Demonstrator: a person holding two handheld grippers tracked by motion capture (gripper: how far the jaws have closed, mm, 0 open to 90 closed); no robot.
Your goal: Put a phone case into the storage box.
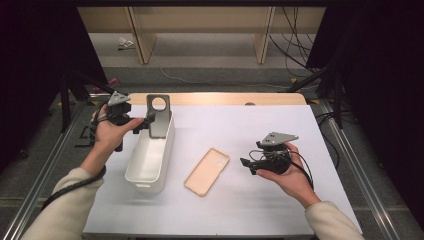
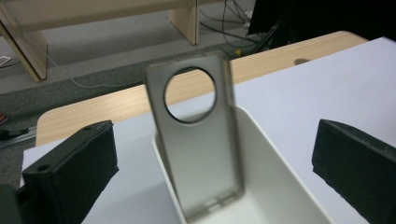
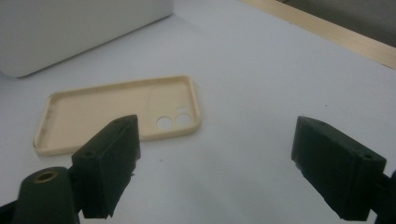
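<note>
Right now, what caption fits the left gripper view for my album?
Open left tongs face a grey phone case standing upright in a white bin.

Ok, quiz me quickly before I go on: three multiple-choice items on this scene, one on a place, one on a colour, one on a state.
1. Where does the grey phone case stand?
A. flat on the white table cover
B. upright in the white bin
C. between the right gripper's jaws

2. What colour is the phone case lying on the table?
A. beige
B. blue
C. black

3. How do the left gripper jaws stand?
A. clamped on the grey case
B. shut on nothing
C. open, clear of the grey case

Key: 1 B, it leans upright at the bin's far end. 2 A, the flat one is beige. 3 C, both pads stand wide, apart from the case.
</note>
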